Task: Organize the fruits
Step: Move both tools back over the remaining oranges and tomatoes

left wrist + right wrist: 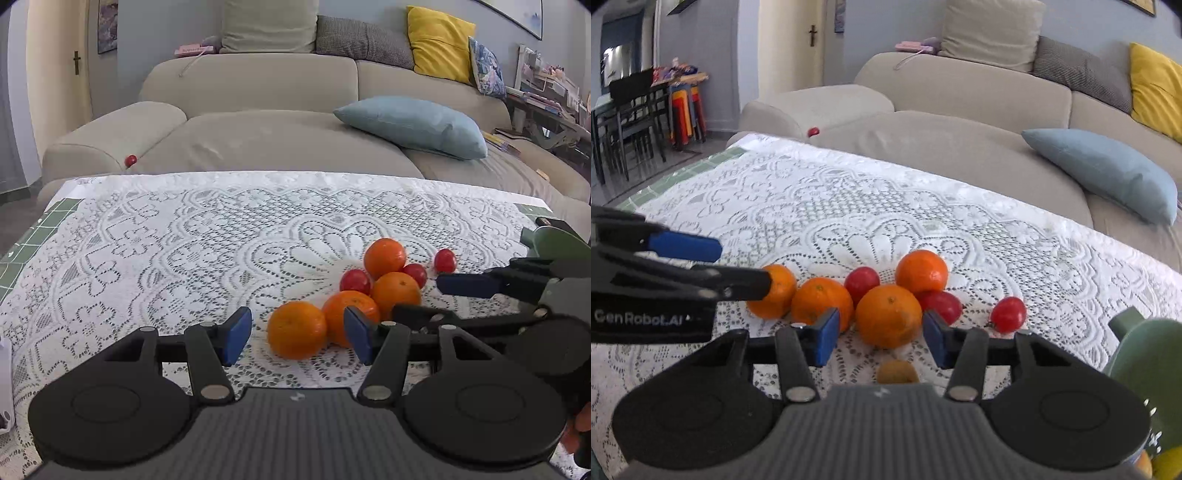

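Round orange mandarins [888,315] and small glossy red tomatoes [1008,314] cluster on the white lace tablecloth [147,258]. The right gripper [881,334] stands apart, gripping nothing, around one mandarin. The left gripper [297,334] gapes empty before another [296,329]. A beige sofa [277,140] lies beyond.

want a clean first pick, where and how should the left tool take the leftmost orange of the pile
Grip the leftmost round orange across its widest middle, coming from the near, open side over the white lace tablecloth. Its left flank is free; its right flank touches the neighbouring orange, so slide that finger into the seam carefully.
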Action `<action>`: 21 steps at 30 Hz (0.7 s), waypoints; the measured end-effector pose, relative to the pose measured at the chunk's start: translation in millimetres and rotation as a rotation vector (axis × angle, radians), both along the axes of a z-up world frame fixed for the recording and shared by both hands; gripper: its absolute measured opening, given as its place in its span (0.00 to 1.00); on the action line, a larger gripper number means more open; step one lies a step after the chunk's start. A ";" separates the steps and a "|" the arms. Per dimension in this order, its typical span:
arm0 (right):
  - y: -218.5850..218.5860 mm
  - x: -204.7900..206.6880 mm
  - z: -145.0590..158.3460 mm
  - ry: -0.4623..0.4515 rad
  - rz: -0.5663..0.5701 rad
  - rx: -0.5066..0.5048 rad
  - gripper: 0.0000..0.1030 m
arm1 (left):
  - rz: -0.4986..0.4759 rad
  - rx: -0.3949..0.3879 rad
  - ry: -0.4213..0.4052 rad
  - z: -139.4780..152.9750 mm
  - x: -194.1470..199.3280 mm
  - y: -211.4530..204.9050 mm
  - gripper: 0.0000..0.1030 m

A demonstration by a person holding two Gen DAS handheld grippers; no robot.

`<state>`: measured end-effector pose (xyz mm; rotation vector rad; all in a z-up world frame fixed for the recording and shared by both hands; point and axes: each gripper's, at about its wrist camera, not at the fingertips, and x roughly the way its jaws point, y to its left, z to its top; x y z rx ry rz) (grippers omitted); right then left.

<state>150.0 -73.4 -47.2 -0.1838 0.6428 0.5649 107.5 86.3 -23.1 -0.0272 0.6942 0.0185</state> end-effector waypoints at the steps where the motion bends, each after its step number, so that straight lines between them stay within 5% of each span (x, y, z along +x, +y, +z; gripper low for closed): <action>1: -1.3 0.2 0.5 0.000 -0.001 0.009 0.46 | 0.000 -0.008 0.004 -1.4 0.7 1.5 0.66; 21: 0.9 13.6 -20.0 0.057 -0.046 -0.001 0.45 | 0.017 0.027 0.025 -32.2 11.7 -4.3 0.57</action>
